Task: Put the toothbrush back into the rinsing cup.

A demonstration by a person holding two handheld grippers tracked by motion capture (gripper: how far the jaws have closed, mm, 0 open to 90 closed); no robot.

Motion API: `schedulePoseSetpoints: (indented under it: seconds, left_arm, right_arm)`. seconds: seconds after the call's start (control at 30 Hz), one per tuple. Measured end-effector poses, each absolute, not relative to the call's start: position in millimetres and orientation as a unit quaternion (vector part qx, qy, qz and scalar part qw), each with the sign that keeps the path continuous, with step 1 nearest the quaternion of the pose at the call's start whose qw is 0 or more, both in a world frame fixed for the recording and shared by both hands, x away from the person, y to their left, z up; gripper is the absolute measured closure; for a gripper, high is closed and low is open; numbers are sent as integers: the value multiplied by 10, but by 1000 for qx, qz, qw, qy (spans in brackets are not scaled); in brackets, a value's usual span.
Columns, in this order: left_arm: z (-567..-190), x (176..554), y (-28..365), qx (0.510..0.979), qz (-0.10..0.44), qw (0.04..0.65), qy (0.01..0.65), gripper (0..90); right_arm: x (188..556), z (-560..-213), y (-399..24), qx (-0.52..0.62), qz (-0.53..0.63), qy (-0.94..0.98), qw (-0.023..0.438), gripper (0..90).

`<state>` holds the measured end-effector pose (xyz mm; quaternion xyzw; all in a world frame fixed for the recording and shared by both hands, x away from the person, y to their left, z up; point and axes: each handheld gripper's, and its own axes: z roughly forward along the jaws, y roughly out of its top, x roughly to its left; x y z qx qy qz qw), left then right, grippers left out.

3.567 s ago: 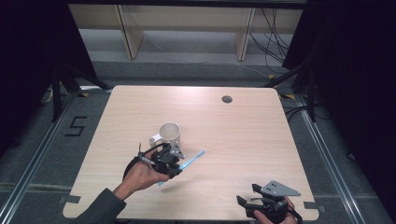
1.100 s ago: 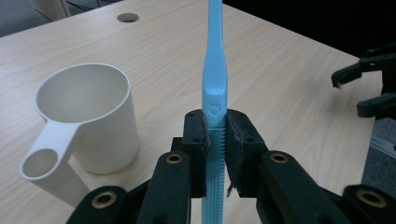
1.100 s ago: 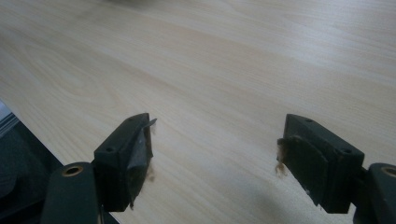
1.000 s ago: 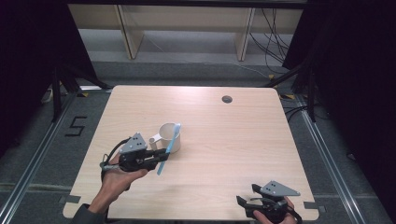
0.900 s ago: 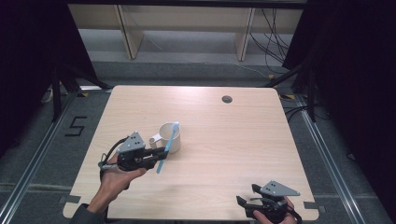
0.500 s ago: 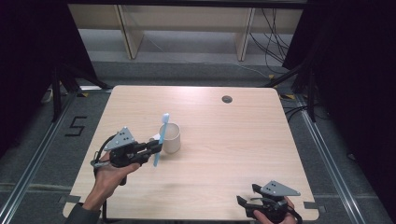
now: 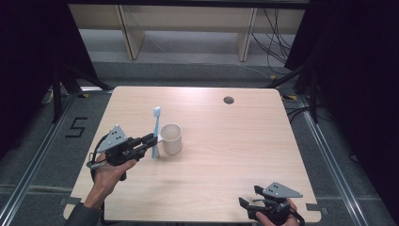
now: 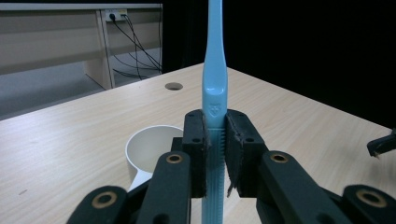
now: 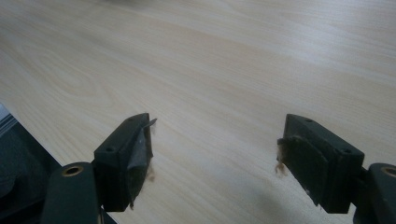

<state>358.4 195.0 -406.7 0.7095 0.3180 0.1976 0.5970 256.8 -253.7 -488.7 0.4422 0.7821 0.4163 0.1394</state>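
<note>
The left gripper (image 7: 149,141) clamps a blue toothbrush (image 7: 155,132) upright, likely so it can drop bristles-up into the white cup (image 7: 171,138) just beside it. The right gripper (image 7: 254,205) rests wide open and empty near the table (image 7: 226,155) edge.

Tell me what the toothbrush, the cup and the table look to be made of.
Toothbrush: light blue plastic, smooth, slightly glossy, with a moulded emblem and ribbed handle.
Cup: cream, matte; plastic or glazed ceramic, hard to tell.
Table: pale wood-grain top, likely laminate, given its even sheen.

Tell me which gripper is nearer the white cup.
Left. The left gripper holds the blue toothbrush upright right beside the white cup, on its left. The right gripper sits far off at the table's near right edge, jaws open.
</note>
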Motion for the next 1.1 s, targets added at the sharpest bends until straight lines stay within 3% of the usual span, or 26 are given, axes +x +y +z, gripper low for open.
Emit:
schedulePoseSetpoints:
  seconds: [1.1]
  left_arm:
    - [-4216, 3731, 2064, 649, 264, 621, 350, 785]
  right_arm:
    - [2570, -4888, -2536, 440, 417, 783, 140, 256]
